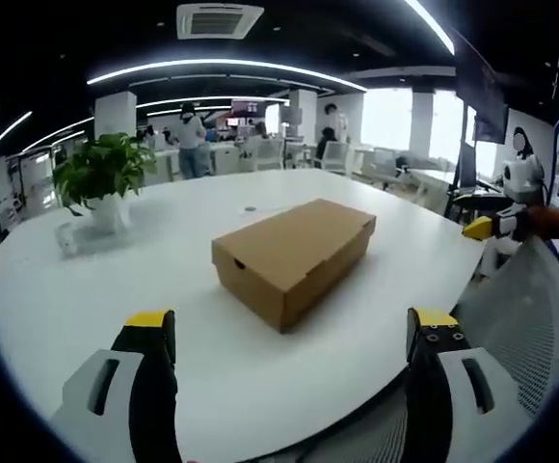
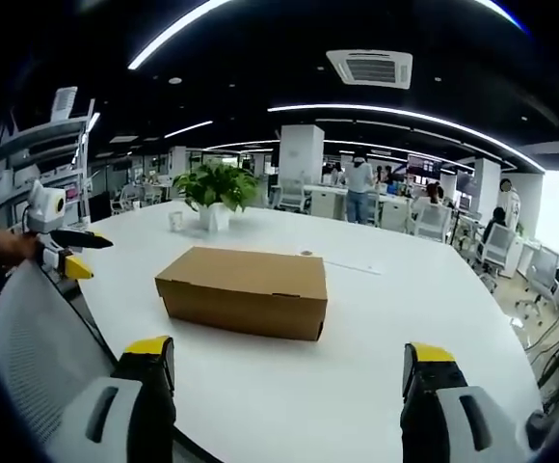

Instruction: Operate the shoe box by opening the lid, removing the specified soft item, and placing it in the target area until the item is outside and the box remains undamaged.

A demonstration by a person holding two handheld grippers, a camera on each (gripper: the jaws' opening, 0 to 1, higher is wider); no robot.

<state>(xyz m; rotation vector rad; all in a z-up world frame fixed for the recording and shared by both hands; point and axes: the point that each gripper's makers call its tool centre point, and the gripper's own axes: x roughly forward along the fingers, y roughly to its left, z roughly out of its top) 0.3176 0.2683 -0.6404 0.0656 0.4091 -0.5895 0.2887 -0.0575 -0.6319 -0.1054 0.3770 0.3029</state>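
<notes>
Ahead of both claws, well apart from them, I see the closed brown cardboard shoe box (image 1: 294,257) lying on the round white table (image 1: 87,299). Left gripper (image 1: 292,333) spread wide, holding nothing; right gripper (image 2: 289,362) likewise spread. Beyond the box I note a potted green plant (image 2: 218,191).

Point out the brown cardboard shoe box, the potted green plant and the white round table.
Brown cardboard shoe box (image 1: 304,236), left gripper view, closed lid top.
Potted green plant (image 2: 220,185), right gripper view, leaves.
White round table (image 2: 289,386), right gripper view, bare top.
</notes>
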